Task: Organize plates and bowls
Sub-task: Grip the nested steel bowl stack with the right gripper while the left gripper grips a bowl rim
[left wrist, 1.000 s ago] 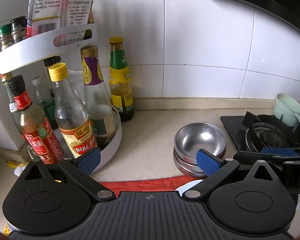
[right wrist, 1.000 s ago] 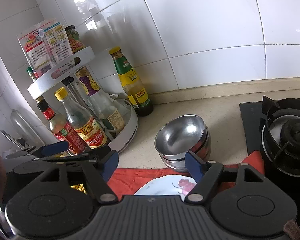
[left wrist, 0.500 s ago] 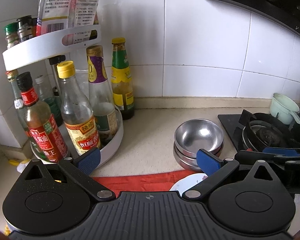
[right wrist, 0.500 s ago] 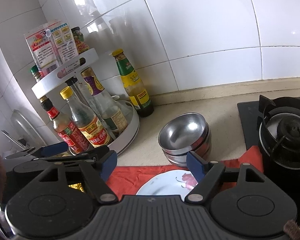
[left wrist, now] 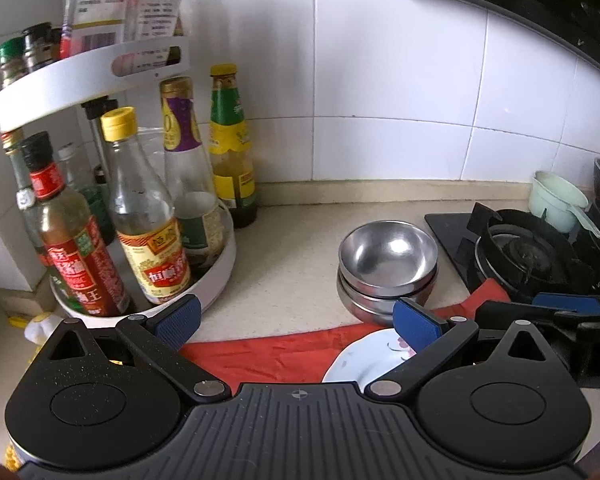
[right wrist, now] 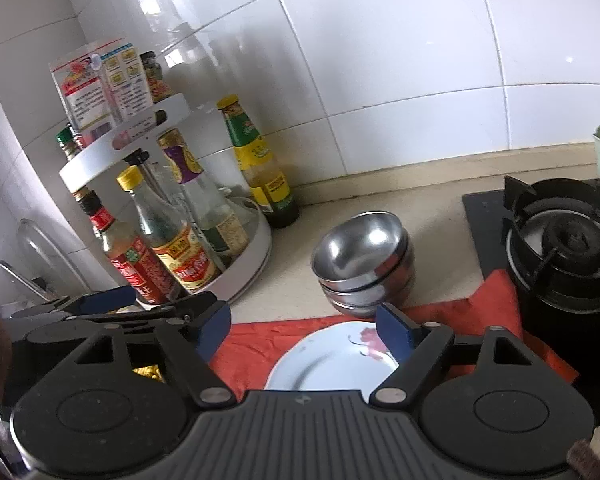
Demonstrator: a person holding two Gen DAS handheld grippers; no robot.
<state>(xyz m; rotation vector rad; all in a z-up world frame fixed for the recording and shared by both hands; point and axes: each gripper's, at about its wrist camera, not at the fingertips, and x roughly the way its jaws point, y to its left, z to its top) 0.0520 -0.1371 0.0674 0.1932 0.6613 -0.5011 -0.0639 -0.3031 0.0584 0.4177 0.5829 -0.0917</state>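
Observation:
A stack of steel bowls (left wrist: 387, 266) stands on the beige counter, also seen in the right wrist view (right wrist: 364, 260). In front of it a white plate with a red flower print (left wrist: 360, 360) lies on a red cloth (left wrist: 268, 352); the plate (right wrist: 332, 360) and cloth (right wrist: 460, 312) show in the right wrist view too. My left gripper (left wrist: 296, 320) is open and empty, above the cloth and left of the plate. My right gripper (right wrist: 304, 326) is open and empty, just above the plate's far rim.
A white two-tier turntable rack (left wrist: 220, 264) full of sauce bottles stands at the left; a green-labelled bottle (left wrist: 232, 152) stands beside it. A black gas hob (left wrist: 528, 244) is at the right, with a pale green cup (left wrist: 556, 200) behind. Tiled wall behind.
Both grippers have pulled back and risen a little, so more of the plate and red cloth shows. The bowls and plate have not moved.

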